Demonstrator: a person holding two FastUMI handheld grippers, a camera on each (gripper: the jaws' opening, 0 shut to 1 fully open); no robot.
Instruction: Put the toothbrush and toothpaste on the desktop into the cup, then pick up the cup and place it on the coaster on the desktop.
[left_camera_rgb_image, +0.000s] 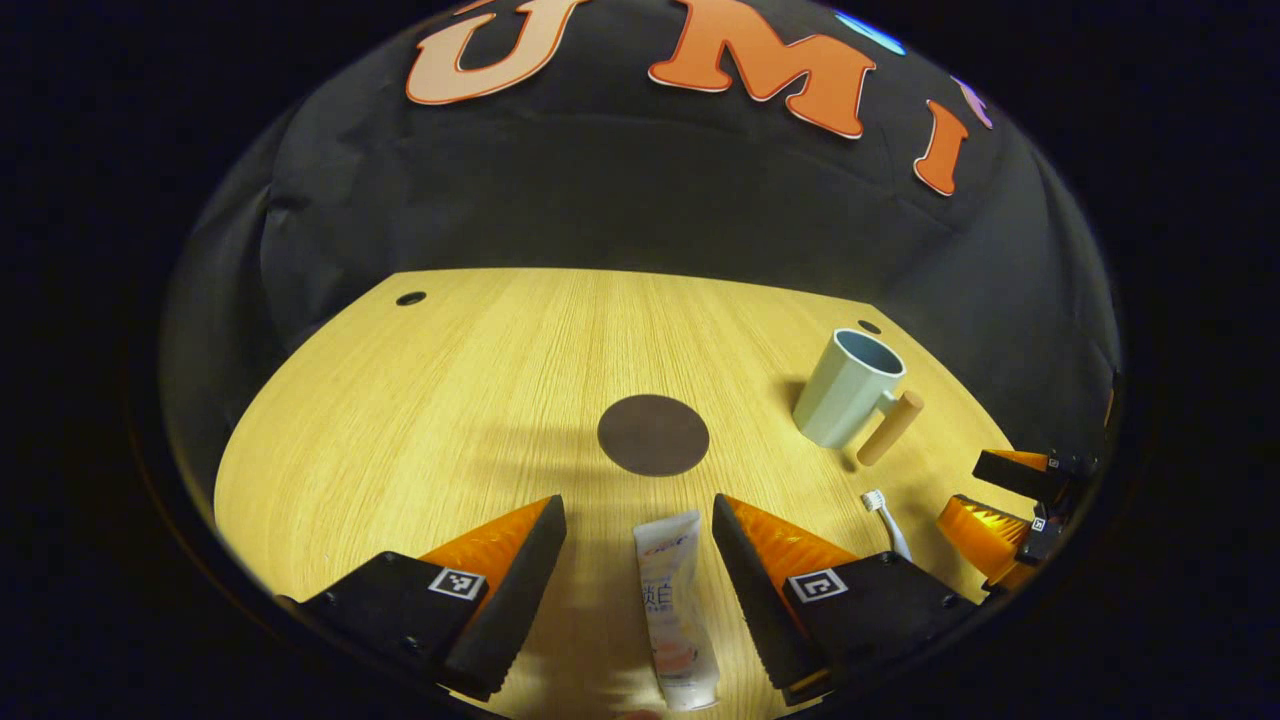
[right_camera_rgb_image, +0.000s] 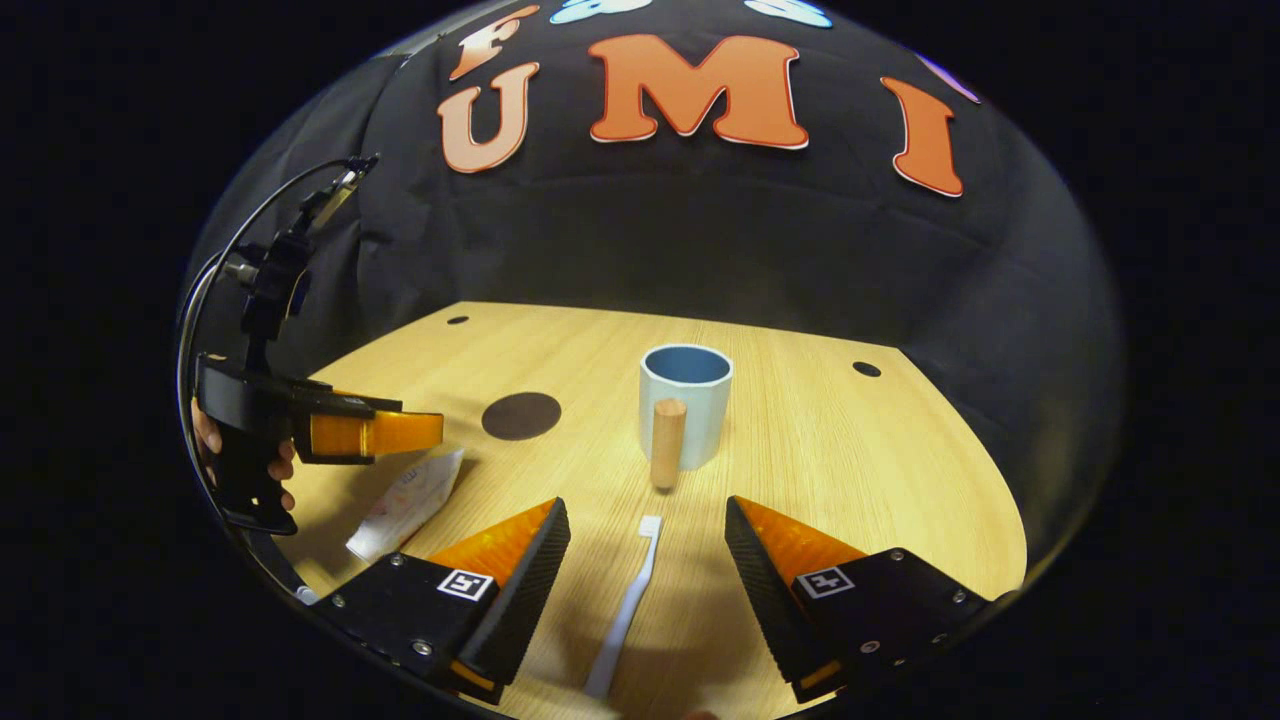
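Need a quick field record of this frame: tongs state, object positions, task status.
left tongs: open, straddling the toothpaste, not gripping
right tongs: open, straddling the toothbrush, not gripping
toothpaste: flat on desktop
toothbrush: flat on desktop, bristle end toward cup
cup: upright, no items inside, wooden handle facing right tongs
coaster: bare, apart from cup
status: nothing in cup yet
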